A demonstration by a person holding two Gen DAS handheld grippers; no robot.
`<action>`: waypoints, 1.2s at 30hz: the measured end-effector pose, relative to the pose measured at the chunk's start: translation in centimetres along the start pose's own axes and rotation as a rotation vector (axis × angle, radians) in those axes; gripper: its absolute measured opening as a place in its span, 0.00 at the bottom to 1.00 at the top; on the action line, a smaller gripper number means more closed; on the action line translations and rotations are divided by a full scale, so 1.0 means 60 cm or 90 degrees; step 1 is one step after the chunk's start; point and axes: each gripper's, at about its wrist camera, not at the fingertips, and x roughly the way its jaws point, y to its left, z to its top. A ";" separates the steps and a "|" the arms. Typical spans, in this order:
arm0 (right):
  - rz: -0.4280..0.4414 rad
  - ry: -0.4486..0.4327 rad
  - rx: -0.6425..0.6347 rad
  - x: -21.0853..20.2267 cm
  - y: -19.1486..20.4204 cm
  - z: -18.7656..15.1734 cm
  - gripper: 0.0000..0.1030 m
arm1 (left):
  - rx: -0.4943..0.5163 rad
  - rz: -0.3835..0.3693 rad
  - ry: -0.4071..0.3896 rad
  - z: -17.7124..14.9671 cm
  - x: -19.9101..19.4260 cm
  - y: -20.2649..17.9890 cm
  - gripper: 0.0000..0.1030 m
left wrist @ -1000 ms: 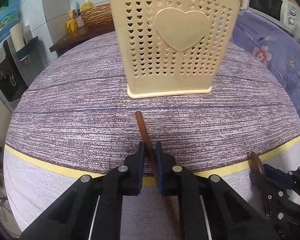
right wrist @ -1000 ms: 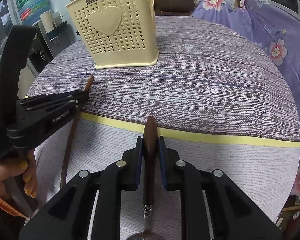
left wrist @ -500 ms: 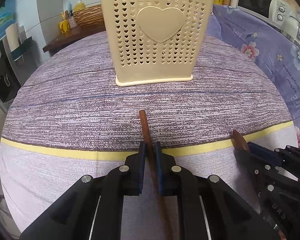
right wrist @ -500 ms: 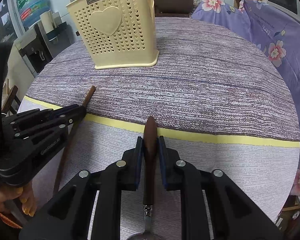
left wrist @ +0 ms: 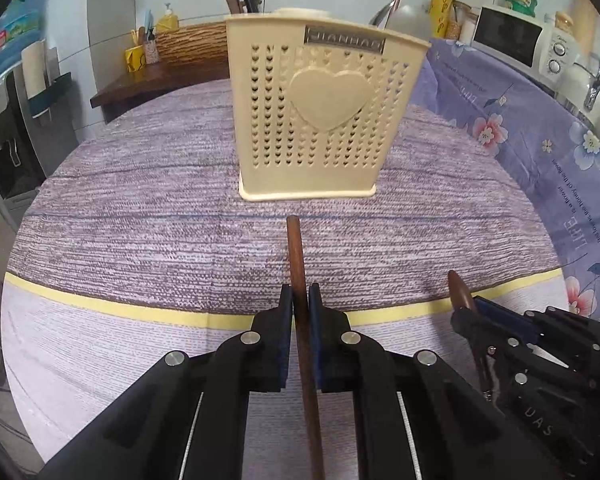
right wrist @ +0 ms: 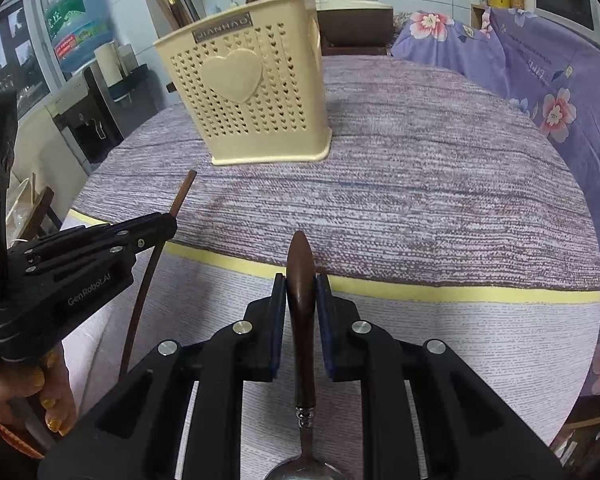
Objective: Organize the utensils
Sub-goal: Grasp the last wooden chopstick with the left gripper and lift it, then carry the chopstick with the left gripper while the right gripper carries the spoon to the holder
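A cream perforated utensil holder with a heart on its front stands upright on the round table, also seen in the right wrist view as the holder. My left gripper is shut on a thin brown chopstick, whose tip points toward the holder. The same chopstick shows at left in the right wrist view, held by the left gripper. My right gripper is shut on the dark wooden handle of a spoon; its metal bowl lies under the gripper body. The right gripper shows at lower right in the left wrist view.
Several utensils stick up out of the holder. The table has a striped purple cloth with a yellow band. A floral purple cover lies to the right, a microwave behind it. A person's hand grips the left tool.
The left gripper has risen and drawn back with the chopstick, so the holder looks farther and its top rim shows. The right gripper with the spoon has barely moved.
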 end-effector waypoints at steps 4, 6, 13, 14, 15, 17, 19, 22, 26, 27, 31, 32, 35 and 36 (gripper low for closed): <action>0.010 -0.017 -0.006 -0.017 0.008 0.007 0.16 | -0.012 -0.017 -0.012 0.007 -0.017 0.006 0.09; 0.014 -0.026 -0.008 -0.024 0.012 0.009 0.16 | -0.014 -0.013 -0.022 0.009 -0.026 0.008 0.09; 0.026 -0.055 -0.009 -0.055 0.020 0.013 0.16 | -0.020 -0.027 -0.052 0.011 -0.065 0.013 0.09; 0.029 -0.061 -0.008 -0.061 0.021 0.013 0.16 | -0.021 -0.028 -0.057 0.012 -0.071 0.015 0.09; 0.031 -0.069 -0.008 -0.067 0.023 0.013 0.16 | -0.022 -0.030 -0.062 0.011 -0.076 0.018 0.09; 0.034 -0.084 -0.011 -0.080 0.026 0.014 0.16 | -0.023 -0.032 -0.070 0.013 -0.085 0.021 0.09; 0.036 -0.092 -0.012 -0.087 0.028 0.015 0.16 | -0.022 -0.032 -0.075 0.013 -0.091 0.021 0.09; 0.038 -0.099 -0.014 -0.095 0.030 0.017 0.16 | -0.025 -0.033 -0.085 0.015 -0.100 0.023 0.08; 0.036 -0.100 -0.020 -0.100 0.035 0.020 0.16 | -0.028 -0.033 -0.090 0.016 -0.106 0.028 0.08; 0.036 -0.099 -0.020 -0.100 0.035 0.020 0.16 | -0.029 -0.033 -0.091 0.017 -0.106 0.030 0.08; 0.037 -0.104 -0.020 -0.106 0.036 0.020 0.16 | -0.032 -0.032 -0.099 0.019 -0.114 0.035 0.08; 0.038 -0.105 -0.020 -0.108 0.036 0.021 0.16 | -0.033 -0.033 -0.103 0.021 -0.117 0.037 0.08; 0.042 -0.110 -0.019 -0.113 0.036 0.025 0.16 | -0.037 -0.036 -0.114 0.026 -0.129 0.041 0.08; 0.044 -0.113 -0.018 -0.117 0.036 0.026 0.16 | -0.038 -0.037 -0.118 0.028 -0.134 0.042 0.08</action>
